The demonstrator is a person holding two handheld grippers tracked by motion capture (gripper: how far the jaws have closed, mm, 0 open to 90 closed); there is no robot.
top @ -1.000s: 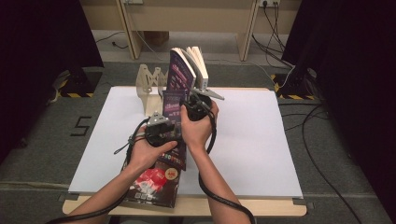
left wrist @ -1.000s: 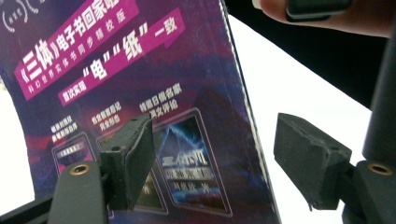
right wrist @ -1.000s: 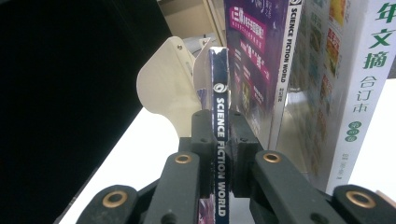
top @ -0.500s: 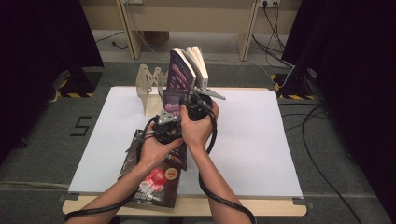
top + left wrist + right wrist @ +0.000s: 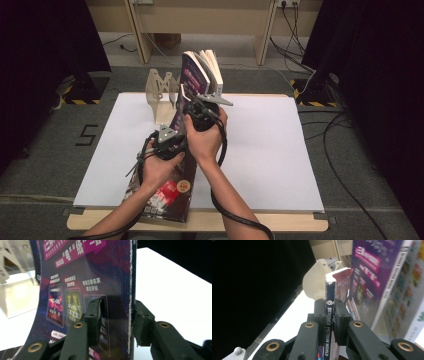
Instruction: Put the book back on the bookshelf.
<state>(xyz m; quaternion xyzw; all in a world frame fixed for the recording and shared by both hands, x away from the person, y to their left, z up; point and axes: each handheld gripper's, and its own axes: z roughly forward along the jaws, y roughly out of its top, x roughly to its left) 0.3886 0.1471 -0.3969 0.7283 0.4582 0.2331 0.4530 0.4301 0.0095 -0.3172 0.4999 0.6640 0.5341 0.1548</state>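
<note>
The thin magazine (image 5: 329, 307) with the words SCIENCE FICTION WORLD down its spine stands on edge between the pads of the right gripper (image 5: 329, 315), which are closed tight on that spine; just beyond the fingertips rises a pale bookend (image 5: 314, 282), and beside them stand upright books (image 5: 372, 280). The left gripper (image 5: 115, 315) has just been closing, and its jaws now straddle the edge of a purple-covered magazine (image 5: 82, 277), one pad lying against the cover and the other just beside the worn white edge; whether both press on it I cannot tell; the white table (image 5: 280, 150) lies beneath both hands.
</note>
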